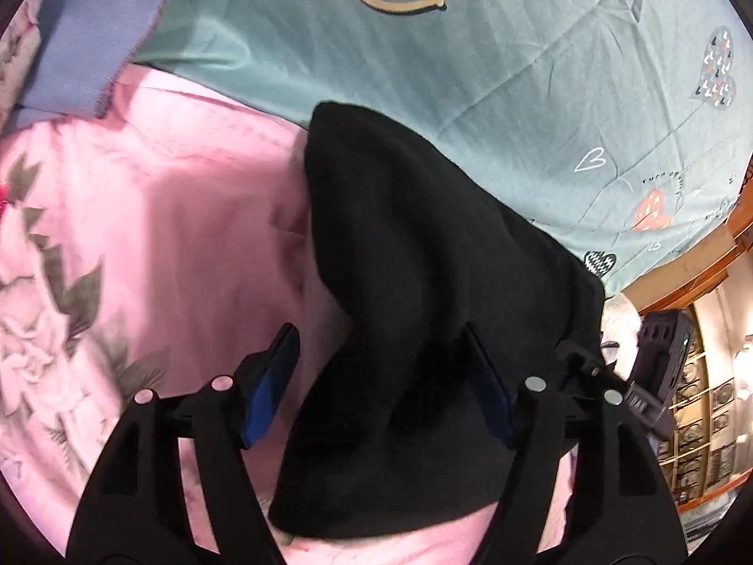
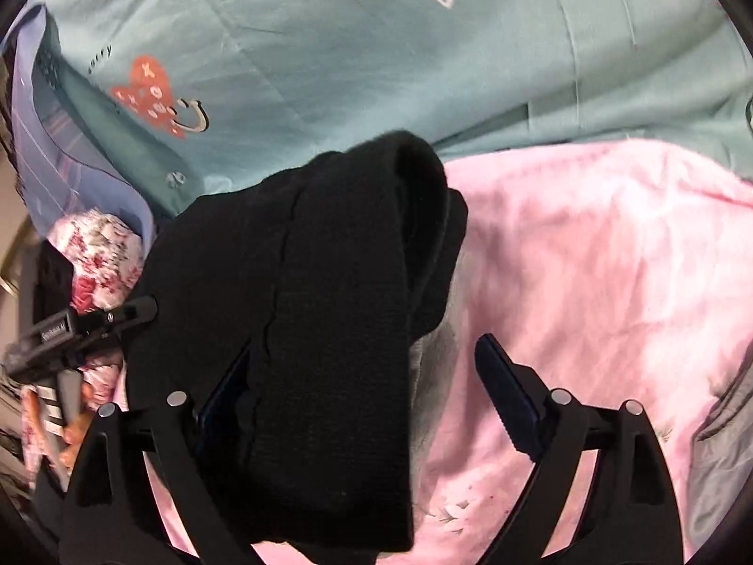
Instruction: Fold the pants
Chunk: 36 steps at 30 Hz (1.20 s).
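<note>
The black pants lie bunched on a pink floral quilt. In the left wrist view they run from the centre down between the fingers of my left gripper, which is open; the cloth drapes over its right finger. In the right wrist view the pants form a folded stack of layers over the left finger of my right gripper, which is open. The right finger stands free above the quilt. The other gripper shows at each view's edge.
A teal sheet printed with hearts lies beyond the quilt; it also shows in the right wrist view. A lilac cloth lies at the far left. A wooden bed frame and shelves stand at the right.
</note>
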Each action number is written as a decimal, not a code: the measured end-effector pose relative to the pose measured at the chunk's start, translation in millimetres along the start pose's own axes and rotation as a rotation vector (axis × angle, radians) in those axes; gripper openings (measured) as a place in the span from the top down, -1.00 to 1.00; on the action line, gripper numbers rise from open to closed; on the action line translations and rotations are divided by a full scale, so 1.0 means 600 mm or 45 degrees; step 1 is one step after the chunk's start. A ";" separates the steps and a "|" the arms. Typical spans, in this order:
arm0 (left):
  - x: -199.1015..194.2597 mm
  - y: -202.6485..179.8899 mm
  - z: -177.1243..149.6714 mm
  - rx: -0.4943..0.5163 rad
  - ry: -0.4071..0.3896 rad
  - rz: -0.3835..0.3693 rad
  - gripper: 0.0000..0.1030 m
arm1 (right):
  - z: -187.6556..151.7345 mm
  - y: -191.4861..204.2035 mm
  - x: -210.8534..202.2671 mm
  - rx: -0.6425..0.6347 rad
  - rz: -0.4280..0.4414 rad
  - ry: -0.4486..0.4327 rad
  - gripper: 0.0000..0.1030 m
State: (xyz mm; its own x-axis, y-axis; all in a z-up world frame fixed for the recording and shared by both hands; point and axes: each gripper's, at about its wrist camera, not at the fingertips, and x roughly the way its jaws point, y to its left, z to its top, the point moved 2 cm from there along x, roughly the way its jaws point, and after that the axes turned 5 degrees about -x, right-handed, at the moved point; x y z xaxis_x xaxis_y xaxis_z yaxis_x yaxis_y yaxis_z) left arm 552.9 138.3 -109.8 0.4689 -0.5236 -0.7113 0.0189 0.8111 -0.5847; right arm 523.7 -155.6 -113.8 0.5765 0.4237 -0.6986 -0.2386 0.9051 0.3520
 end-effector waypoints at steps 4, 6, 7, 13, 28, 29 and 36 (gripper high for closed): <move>-0.081 -0.039 -0.013 0.064 -0.113 0.126 -0.43 | 0.015 0.010 -0.037 0.015 -0.041 -0.023 -0.76; -0.138 -0.078 -0.032 0.137 -0.193 0.214 -0.72 | 0.023 0.026 -0.076 -0.023 -0.081 -0.084 -0.76; -0.165 -0.099 -0.047 0.184 -0.229 0.239 -0.79 | 0.028 0.039 -0.103 -0.051 -0.112 -0.120 -0.76; -0.309 -0.214 -0.229 0.413 -0.463 0.496 -0.96 | -0.002 0.147 -0.281 -0.237 -0.326 -0.236 -0.97; -0.340 -0.246 -0.456 0.384 -0.592 0.630 -0.96 | -0.346 0.194 -0.356 -0.042 -0.297 -0.192 -0.97; -0.331 -0.244 -0.450 0.386 -0.600 0.645 -0.96 | -0.343 0.197 -0.354 -0.050 -0.317 -0.191 -0.97; -0.245 -0.198 -0.438 0.364 -0.529 0.718 -0.96 | -0.337 0.181 -0.333 -0.098 -0.486 -0.302 -0.97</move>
State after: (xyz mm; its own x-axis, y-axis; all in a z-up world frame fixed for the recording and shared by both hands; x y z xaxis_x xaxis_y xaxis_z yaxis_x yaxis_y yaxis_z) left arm 249.4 50.5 -38.5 0.7683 0.0863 -0.6342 -0.1209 0.9926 -0.0114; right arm 224.7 -134.9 -61.7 0.7955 0.0472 -0.6042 -0.0264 0.9987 0.0433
